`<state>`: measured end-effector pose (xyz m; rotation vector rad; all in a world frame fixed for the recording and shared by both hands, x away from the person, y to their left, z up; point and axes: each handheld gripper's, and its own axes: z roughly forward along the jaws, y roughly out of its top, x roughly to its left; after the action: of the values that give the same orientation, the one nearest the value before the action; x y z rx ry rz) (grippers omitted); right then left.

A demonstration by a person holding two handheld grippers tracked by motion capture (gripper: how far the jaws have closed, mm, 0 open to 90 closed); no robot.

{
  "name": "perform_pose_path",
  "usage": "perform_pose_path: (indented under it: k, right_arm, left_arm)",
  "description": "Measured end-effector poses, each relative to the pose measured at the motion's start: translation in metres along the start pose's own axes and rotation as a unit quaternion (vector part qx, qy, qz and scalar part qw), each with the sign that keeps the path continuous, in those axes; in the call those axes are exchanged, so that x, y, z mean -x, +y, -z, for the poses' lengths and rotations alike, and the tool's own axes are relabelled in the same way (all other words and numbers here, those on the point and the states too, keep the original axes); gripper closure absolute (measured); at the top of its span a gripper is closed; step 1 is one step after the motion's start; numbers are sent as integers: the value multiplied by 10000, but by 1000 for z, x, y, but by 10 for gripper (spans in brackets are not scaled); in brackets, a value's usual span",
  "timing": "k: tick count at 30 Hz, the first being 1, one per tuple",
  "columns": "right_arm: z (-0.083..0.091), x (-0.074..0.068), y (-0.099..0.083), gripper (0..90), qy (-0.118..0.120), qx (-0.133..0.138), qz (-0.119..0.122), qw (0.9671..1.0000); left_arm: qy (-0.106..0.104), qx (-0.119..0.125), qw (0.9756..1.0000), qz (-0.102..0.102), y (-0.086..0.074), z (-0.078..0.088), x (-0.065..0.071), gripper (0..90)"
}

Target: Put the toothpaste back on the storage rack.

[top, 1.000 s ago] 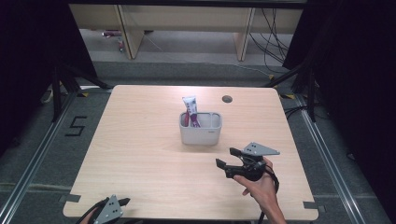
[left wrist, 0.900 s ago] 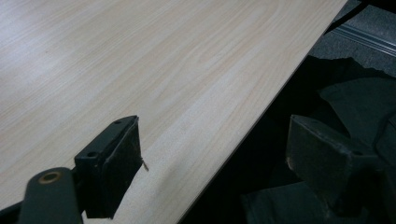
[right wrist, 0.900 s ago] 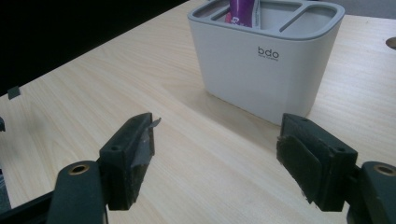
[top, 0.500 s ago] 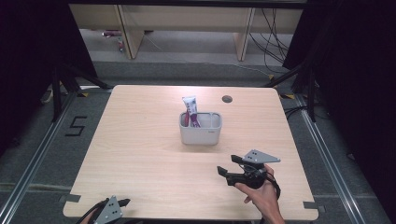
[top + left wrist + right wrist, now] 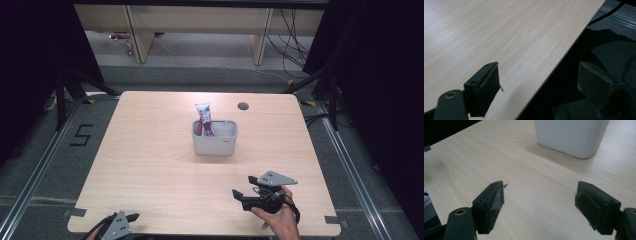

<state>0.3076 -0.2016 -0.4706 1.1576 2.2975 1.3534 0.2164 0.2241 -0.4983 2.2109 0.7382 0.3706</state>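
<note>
A white two-compartment holder (image 5: 215,138) stands at the middle of the wooden table (image 5: 150,150). A white and purple tube (image 5: 204,117) sticks up from its left compartment. My right gripper (image 5: 243,185) hovers low over the table's near right part, a hand's length in front of the holder, pointing left. In the right gripper view the gripper (image 5: 540,202) is open and empty, its jaws have just been opening wider, and the holder (image 5: 571,137) lies ahead. My left gripper (image 5: 131,217) sits at the near left edge. It (image 5: 539,85) is open, straddling the table edge.
A round cable hole (image 5: 243,106) sits near the table's far right. Dark cloth (image 5: 614,57) lies below the near edge by the left gripper. Grey floor with metal rails (image 5: 45,165) surrounds the table, and shelving stands behind it.
My right gripper has drawn back from the holder toward the near edge and sunk a little. The left gripper has stayed where it was.
</note>
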Motion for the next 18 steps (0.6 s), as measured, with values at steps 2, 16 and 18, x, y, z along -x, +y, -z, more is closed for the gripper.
perform_pose_path:
  k: [2, 16, 18]
  right_arm:
    - [0, 0, -2, 228, -28, 16, 212, 9998]
    - [10, -13, -23, 221, -68, -221, 204, 9995]
    - [13, -12, -27, 221, -158, -214, 345, 9991]
  left_arm:
    - [-4, 4, 10000, 0, 0, 0, 0, 172]
    - [-28, -12, 10000, 7, 0, 0, 0, 172]
    - [-48, -18, 10000, 3, 0, 0, 0, 172]
